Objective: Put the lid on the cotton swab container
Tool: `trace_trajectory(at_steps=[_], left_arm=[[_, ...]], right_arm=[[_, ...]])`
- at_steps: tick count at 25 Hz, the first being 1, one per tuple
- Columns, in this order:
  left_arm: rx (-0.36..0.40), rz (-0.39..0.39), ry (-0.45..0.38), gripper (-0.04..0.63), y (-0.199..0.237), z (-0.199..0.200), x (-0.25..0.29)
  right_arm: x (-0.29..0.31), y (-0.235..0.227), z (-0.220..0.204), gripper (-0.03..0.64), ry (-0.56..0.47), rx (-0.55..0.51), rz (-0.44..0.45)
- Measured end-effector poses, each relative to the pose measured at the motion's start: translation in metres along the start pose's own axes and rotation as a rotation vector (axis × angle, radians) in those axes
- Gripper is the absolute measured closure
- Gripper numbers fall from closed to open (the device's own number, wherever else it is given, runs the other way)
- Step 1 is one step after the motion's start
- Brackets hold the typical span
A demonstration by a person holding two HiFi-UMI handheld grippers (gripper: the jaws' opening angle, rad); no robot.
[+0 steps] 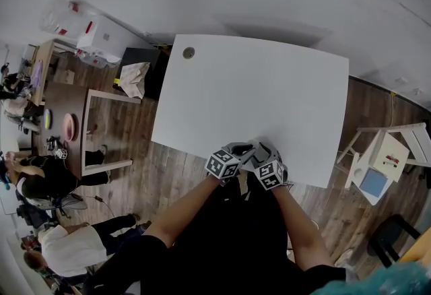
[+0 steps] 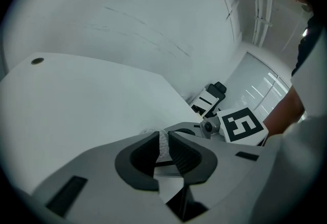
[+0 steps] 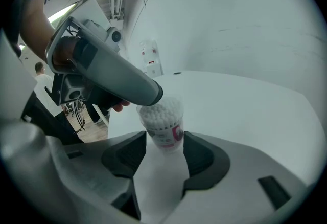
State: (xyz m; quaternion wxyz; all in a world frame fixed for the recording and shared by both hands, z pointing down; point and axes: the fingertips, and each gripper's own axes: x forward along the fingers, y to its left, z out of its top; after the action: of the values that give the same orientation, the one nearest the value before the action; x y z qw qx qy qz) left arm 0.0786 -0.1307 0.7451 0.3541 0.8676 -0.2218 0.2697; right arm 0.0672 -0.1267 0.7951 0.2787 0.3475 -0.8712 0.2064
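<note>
Clear plastic cotton swab container (image 3: 163, 123), packed with white swab heads, pink-and-white label on the side. Roughly upright at near edge of white counter (image 1: 256, 85), right in front of the person. Not visible in head view, buried under both grippers. Top-left rim blocked in right gripper view by left gripper (image 3: 152, 96), slanting down from upper left, tip touching the rim. Marker cube (image 2: 243, 126) of right gripper just right of that tip in left gripper view. Round hole (image 1: 188, 52) in far-left corner of counter, well apart from the container. Wood floor (image 1: 141, 145) all round. Brown table (image 1: 64, 102) with pink plate (image 1: 69, 126) far off to the left, people (image 1: 47, 182) beside it. Small white side table (image 1: 390, 149) off to the right.

Right gripper (image 3: 164, 137): fingers (image 3: 127, 154) closed on the container, pads touching its lower walls left and right. Can't tell whether base rests on counter or hangs just above.

Left gripper fingers (image 2: 143, 154): nearly together, only a narrow slit left, bumpy white swab heads (image 2: 163, 141) showing in the slit at the tips. Can't tell what, if anything, the pads press on.
</note>
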Motion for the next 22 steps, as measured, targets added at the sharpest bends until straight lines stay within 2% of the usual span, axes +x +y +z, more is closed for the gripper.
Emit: trace_trajectory(at_steps=[9, 14, 22], left_arm=[[-0.010, 0.015, 0.010, 0.569, 0.003, -0.001, 0.004], [0.045, 0.043, 0.011, 0.581, 0.003, 0.001, 0.008], [0.023, 0.047, -0.010, 0.583, 0.002, 0.003, 0.010]], right_arm=[[-0.001, 0.000, -0.002, 0.380, -0.006, 0.009, 0.007], [0.002, -0.002, 0.000, 0.380, -0.019, 0.009, 0.007], [0.003, -0.003, -0.002, 0.380, -0.032, 0.013, -0.009]])
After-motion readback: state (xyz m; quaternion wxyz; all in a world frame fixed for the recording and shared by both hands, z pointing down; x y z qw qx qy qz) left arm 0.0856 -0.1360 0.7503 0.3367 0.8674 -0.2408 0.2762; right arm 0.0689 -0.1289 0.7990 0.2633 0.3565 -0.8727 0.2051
